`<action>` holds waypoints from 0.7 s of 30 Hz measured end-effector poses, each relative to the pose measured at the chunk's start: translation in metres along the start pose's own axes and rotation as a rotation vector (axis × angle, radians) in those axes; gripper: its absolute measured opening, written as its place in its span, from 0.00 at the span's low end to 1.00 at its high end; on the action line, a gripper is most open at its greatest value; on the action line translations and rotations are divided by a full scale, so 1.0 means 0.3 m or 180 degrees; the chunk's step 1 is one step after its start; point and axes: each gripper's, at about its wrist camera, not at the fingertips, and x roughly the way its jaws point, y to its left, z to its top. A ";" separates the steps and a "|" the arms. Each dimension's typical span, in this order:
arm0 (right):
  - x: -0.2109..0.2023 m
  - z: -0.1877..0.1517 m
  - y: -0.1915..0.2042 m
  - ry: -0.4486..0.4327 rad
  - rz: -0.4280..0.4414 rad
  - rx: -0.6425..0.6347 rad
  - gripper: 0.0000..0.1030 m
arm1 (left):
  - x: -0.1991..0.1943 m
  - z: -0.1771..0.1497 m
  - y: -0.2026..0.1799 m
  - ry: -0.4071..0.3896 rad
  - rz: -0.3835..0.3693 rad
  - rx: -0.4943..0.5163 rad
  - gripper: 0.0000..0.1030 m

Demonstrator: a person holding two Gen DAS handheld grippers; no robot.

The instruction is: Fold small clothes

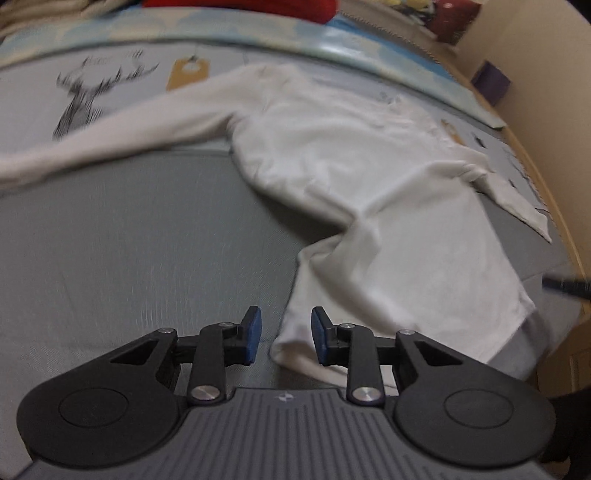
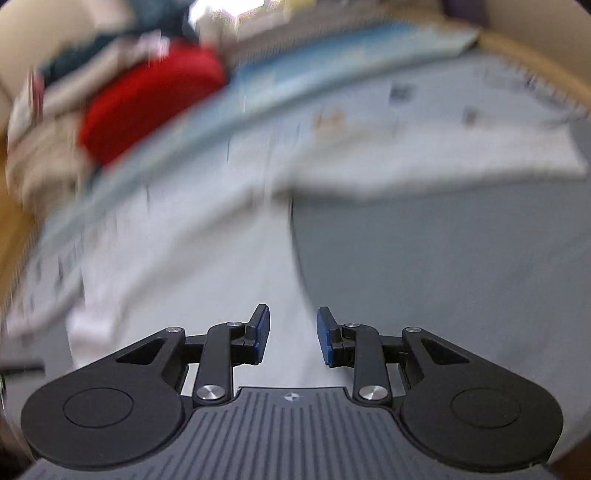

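A white long-sleeved shirt [image 1: 351, 166] lies spread and rumpled on a grey surface [image 1: 129, 240], one sleeve stretched out to the left. My left gripper [image 1: 286, 338] hovers at the shirt's near hem corner. Its blue pads [image 1: 253, 334] stand apart and the cloth lies below them, not pinched. The right wrist view is heavily blurred. There the right gripper [image 2: 293, 338] is open above the white shirt [image 2: 221, 258], with nothing between its pads, and the grey surface [image 2: 443, 258] lies to its right.
A pale printed sheet with a deer drawing [image 1: 85, 99] and a light blue cloth strip [image 1: 258, 33] lie behind the shirt. A red item [image 2: 147, 99] sits with a pile of clothes at the back. A wooden edge [image 1: 546, 166] and a purple box [image 1: 491, 83] are at right.
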 end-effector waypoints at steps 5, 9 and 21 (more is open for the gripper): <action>0.082 -0.115 0.033 0.0319 -0.0319 -0.0235 0.31 | 0.069 0.009 0.019 -0.0054 -0.0092 -0.0306 0.34; 0.115 -0.126 0.021 0.0372 -0.0307 -0.0120 0.31 | 0.125 0.004 -0.007 0.0061 -0.0139 -0.0362 0.34; 0.161 -0.131 0.112 0.0409 -0.0396 -0.0704 0.00 | 0.166 0.010 -0.080 0.0344 0.0263 -0.0044 0.07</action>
